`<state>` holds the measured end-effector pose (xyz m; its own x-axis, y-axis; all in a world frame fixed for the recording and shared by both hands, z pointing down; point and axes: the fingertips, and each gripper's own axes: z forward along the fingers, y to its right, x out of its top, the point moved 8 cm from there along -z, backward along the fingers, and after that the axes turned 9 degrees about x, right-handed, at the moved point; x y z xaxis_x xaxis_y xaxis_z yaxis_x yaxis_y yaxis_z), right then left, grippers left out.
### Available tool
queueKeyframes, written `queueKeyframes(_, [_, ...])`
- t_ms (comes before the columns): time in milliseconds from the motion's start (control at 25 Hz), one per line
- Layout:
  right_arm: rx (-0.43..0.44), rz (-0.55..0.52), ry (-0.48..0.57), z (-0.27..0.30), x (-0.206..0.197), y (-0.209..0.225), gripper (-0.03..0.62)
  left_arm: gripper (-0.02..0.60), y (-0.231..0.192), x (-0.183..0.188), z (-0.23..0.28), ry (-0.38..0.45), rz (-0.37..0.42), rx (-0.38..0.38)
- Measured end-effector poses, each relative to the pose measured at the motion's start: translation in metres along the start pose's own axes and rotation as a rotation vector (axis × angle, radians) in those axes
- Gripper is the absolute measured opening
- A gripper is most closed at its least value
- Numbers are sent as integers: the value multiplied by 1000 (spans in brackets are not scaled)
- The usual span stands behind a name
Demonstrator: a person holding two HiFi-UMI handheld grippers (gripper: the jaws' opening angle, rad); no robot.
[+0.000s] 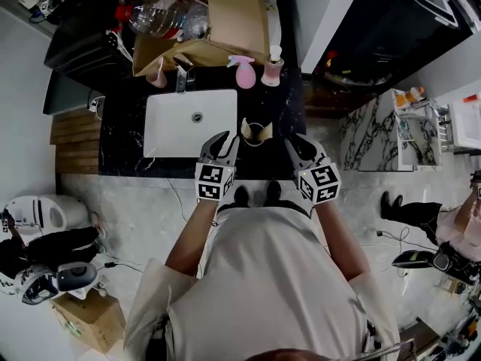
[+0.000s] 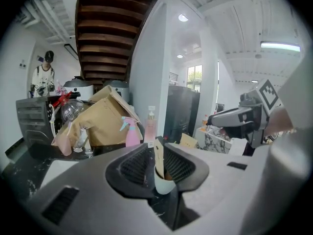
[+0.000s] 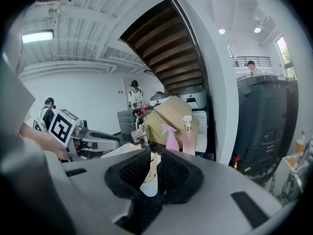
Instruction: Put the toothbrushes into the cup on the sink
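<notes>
The cup point(image 1: 255, 132), with a toothbrush point(image 2: 159, 153) in it, is standing on the black bench point(image 1: 120, 130) just right of the sink point(image 1: 169, 126). The left gripper point(image 1: 225, 140) and right gripper point(image 1: 297, 141) are hovering on its near side, jaws slightly spread and pinching nothing.

Mock bathroom corner in open workspace: sink point(image 1: 169, 126), black counter point(image 1: 120, 135), cardboard box point(image 1: 233, 13), staircase point(image 2: 107, 28) overhead.

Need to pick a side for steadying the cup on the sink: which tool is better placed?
Left, narrowly. In the head view the left tool has its tips nearer the cup than the right tool, and the cup looms larger between its parted jaws. Both tools look empty.
</notes>
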<state>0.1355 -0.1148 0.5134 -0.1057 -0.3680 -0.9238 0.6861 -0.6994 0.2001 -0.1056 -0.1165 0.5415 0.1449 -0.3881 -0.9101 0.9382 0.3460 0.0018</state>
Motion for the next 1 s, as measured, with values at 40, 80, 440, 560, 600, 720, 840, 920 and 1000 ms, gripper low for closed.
queueKeyframes(40, [5,-5,1,0,2,-1,84,100,-2,2,-2,4,-3,6])
queueKeyframes(80, [10,-12,2,1,4,-1,78,96,-4,5,-5,8,-8,11])
queueKeyframes(440, [34,-52,32,-11,29,-2,66,38,-12,25,-31,41,-35,22])
queueKeyframes(560, [39,-68,32,-17,35,-4,61,32,-12,31,-40,39,-50,12])
queueKeyframes(600, [42,-70,35,-19,37,-5,58,29,-13,33,-43,43,-56,6])
queueKeyframes(720, [51,-70,47,-25,42,-7,51,18,-14,41,-51,63,-61,-6])
queueKeyframes(840, [61,-70,52,-27,46,-10,43,9,-15,46,-58,83,-61,-13])
queueKeyframes(920, [66,-74,54,-28,48,-13,40,9,-16,48,-61,90,-62,-17])
queueKeyframes(1000, [75,-85,59,-29,50,-16,37,8,-16,47,-65,91,-68,-11])
